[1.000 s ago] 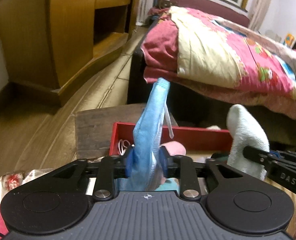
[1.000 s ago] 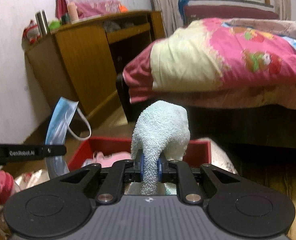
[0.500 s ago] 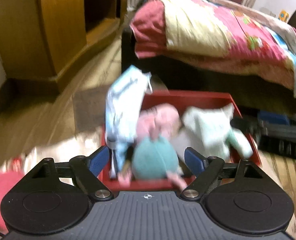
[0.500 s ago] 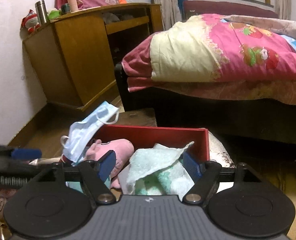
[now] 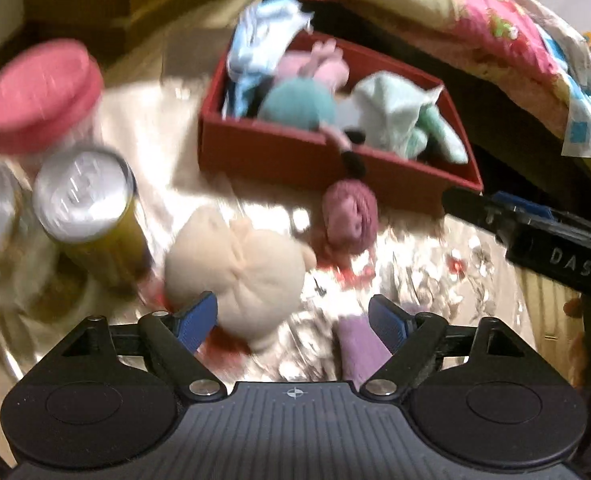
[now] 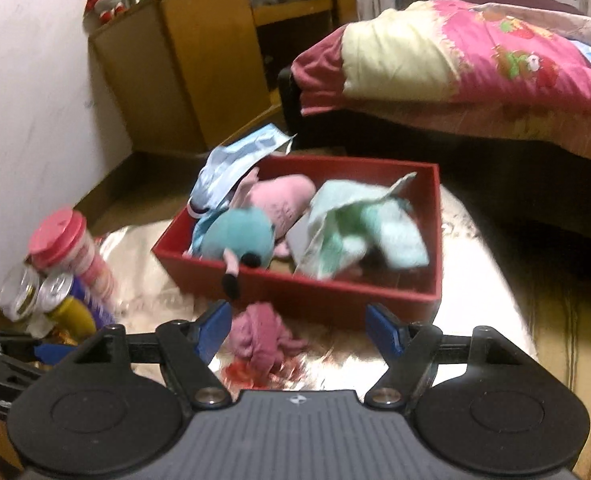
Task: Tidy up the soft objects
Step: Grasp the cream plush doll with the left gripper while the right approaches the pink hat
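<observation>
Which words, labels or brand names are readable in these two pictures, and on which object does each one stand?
"DAS": white letters on the side of the right hand-held gripper, seen in the left wrist view.
"Ge...": start of a white word on the left hand-held gripper, cut off at the picture's edge.
Can and pink-lidded jar: any print too blurred to read.

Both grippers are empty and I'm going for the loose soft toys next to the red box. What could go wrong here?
The cream plush lies close to the yellow can; the open left gripper could knock it over. The face mask hangs over the red box rim and may slip out.
</observation>
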Action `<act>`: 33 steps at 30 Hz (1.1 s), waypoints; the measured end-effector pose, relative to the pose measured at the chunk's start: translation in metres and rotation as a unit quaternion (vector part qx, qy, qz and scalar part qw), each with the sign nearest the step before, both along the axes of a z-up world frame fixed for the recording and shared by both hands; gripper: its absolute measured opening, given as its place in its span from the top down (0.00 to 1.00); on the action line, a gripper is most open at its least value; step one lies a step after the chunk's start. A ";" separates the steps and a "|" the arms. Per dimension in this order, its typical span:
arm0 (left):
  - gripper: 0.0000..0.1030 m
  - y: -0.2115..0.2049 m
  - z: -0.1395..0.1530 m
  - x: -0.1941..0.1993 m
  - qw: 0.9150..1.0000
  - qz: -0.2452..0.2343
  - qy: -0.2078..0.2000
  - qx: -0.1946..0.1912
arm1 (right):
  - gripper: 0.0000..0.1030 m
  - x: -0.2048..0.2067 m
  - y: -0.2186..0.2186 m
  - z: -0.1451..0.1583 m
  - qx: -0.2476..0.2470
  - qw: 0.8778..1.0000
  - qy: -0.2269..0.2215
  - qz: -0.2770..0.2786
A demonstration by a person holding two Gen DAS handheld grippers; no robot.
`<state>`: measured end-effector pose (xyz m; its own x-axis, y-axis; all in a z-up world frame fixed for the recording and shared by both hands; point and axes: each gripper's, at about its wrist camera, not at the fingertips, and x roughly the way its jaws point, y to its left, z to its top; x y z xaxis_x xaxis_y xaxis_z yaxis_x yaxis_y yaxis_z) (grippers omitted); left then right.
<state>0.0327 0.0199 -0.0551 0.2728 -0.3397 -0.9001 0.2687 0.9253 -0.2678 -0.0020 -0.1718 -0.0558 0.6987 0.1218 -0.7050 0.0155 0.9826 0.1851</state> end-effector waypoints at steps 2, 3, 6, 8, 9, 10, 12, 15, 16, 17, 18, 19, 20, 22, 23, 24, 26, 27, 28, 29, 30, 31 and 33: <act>0.24 -0.001 -0.008 0.003 1.000 0.018 0.010 0.007 | 0.56 0.004 0.002 -0.002 0.001 1.000 0.002 -0.002; 0.24 0.001 -0.011 0.005 0.999 0.030 0.014 0.012 | 0.56 0.007 0.003 -0.004 0.004 1.000 0.005 0.001; 0.24 0.006 -0.018 0.014 0.997 0.070 0.021 0.012 | 0.56 0.017 0.007 -0.007 0.008 1.000 0.008 0.009; 0.23 0.005 -0.023 0.021 0.996 0.083 0.024 0.008 | 0.56 0.025 0.011 -0.012 0.005 1.000 0.014 0.017; 0.23 0.002 -0.025 0.024 0.996 0.089 0.025 0.009 | 0.56 0.030 0.013 -0.015 0.004 1.000 0.019 0.016; 0.23 -0.001 -0.027 0.027 0.995 0.091 0.023 0.012 | 0.56 0.034 0.015 -0.018 0.004 1.000 0.024 0.017; 0.23 -0.006 -0.032 0.033 0.995 0.096 0.017 0.029 | 0.56 0.042 0.018 -0.025 0.003 0.999 0.034 0.018; 0.22 -0.003 -0.044 0.039 0.992 0.118 0.022 0.039 | 0.56 0.053 0.023 -0.038 -0.001 0.999 0.048 0.022; 0.22 -0.002 -0.050 0.041 0.991 0.122 0.030 0.039 | 0.56 0.057 0.026 -0.043 -0.005 0.998 0.055 0.025; 0.23 -0.003 -0.054 0.042 0.991 0.122 0.036 0.035 | 0.56 0.060 0.027 -0.048 -0.005 0.998 0.060 0.026; 0.23 -0.005 -0.057 0.042 0.992 0.116 0.042 0.034 | 0.56 0.064 0.028 -0.052 -0.001 0.997 0.068 0.026; 0.24 -0.007 -0.060 0.041 0.992 0.109 0.046 0.036 | 0.57 0.067 0.029 -0.057 0.004 0.997 0.077 0.030; 0.25 -0.009 -0.060 0.040 0.993 0.103 0.044 0.040 | 0.59 0.070 0.030 -0.061 0.007 0.996 0.086 0.035; 0.26 -0.010 -0.059 0.039 0.994 0.095 0.040 0.045 | 0.74 0.074 0.030 -0.069 0.003 0.994 0.099 0.036; 0.27 -0.009 -0.059 0.039 0.994 0.091 0.042 0.045 | 0.80 0.075 0.029 -0.075 0.010 0.994 0.106 0.039; 0.27 -0.008 -0.059 0.039 0.994 0.088 0.044 0.045 | 0.88 0.076 0.026 -0.079 0.022 0.992 0.115 0.038; 0.29 -0.006 -0.059 0.039 0.994 0.088 0.046 0.041 | 0.90 0.077 0.023 -0.084 0.038 0.991 0.121 0.035; 0.29 -0.004 -0.059 0.039 0.994 0.087 0.048 0.040 | 0.92 0.076 0.023 -0.083 0.038 0.991 0.119 0.036; 0.29 -0.002 -0.059 0.038 0.994 0.086 0.050 0.038 | 0.96 0.074 0.022 -0.079 0.039 0.992 0.118 0.037; 0.29 0.001 -0.059 0.037 0.994 0.086 0.053 0.034 | 0.96 0.070 0.021 -0.074 0.041 0.992 0.117 0.038; 0.29 0.000 -0.060 0.038 0.994 0.084 0.054 0.033 | 0.97 0.064 0.018 -0.069 0.043 0.992 0.116 0.037; 0.29 -0.001 -0.060 0.037 0.995 0.078 0.051 0.036 | 0.97 0.056 0.014 -0.063 0.043 0.992 0.114 0.035; 0.30 -0.001 -0.059 0.037 0.995 0.071 0.056 0.031 | 0.97 0.034 0.007 -0.051 0.051 0.992 0.116 0.029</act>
<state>0.0694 0.0188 -0.1145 0.2105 -0.2478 -0.9457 0.1050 0.9675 -0.2301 0.0317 -0.1644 -0.1072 0.5085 0.2358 -0.8281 0.0127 0.9596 0.2810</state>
